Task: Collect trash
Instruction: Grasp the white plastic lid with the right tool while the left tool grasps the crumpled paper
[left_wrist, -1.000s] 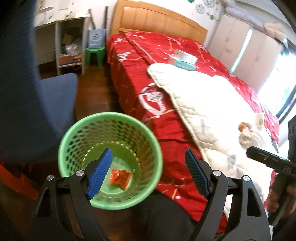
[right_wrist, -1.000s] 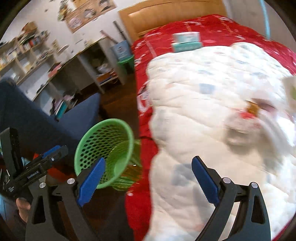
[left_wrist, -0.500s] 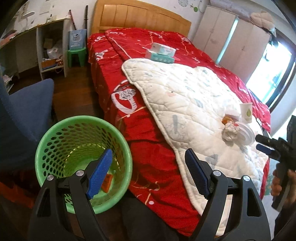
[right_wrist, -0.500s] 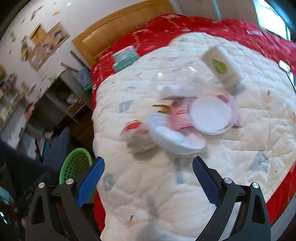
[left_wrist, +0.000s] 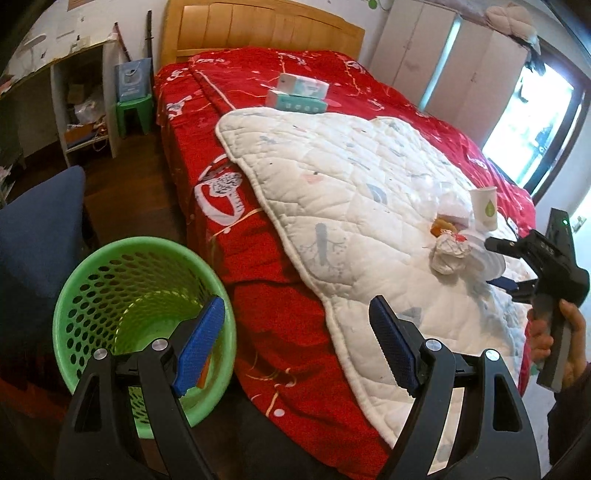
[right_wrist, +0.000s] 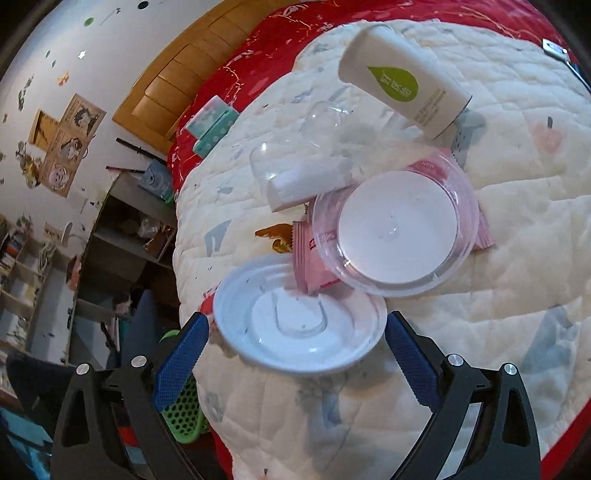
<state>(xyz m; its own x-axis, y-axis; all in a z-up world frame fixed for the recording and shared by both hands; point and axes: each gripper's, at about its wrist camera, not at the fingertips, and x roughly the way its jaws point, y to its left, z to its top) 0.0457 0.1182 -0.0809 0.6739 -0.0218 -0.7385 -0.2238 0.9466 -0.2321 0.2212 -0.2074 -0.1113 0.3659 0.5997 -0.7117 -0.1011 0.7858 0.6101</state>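
Note:
A green mesh trash basket (left_wrist: 99, 280) stands on the floor beside the bed, with an orange wrapper partly hidden behind my left finger. My left gripper (left_wrist: 295, 343) is open and empty, above the bed's edge next to the basket. My right gripper (right_wrist: 295, 347) is open and empty, its jaws on either side of a white plastic lid (right_wrist: 299, 332) on the white quilt (right_wrist: 461, 314). Beyond the lid lie a clear plastic bowl (right_wrist: 399, 232), a pink wrapper (right_wrist: 306, 254), a paper cup (right_wrist: 402, 88) and clear plastic pieces. A crumpled tissue (left_wrist: 448, 253) sits by this pile.
The bed has a red cover (left_wrist: 295, 295) and two tissue packs (left_wrist: 299, 94) near the wooden headboard. A blue chair (left_wrist: 33, 229) stands left of the basket. A desk and shelves (left_wrist: 74, 107) are at the far left. Wardrobes (left_wrist: 443, 62) stand beyond the bed.
My right gripper has swung from over the basket to the trash pile and closed in on the white lid. My left gripper has shifted right, away from over the basket.

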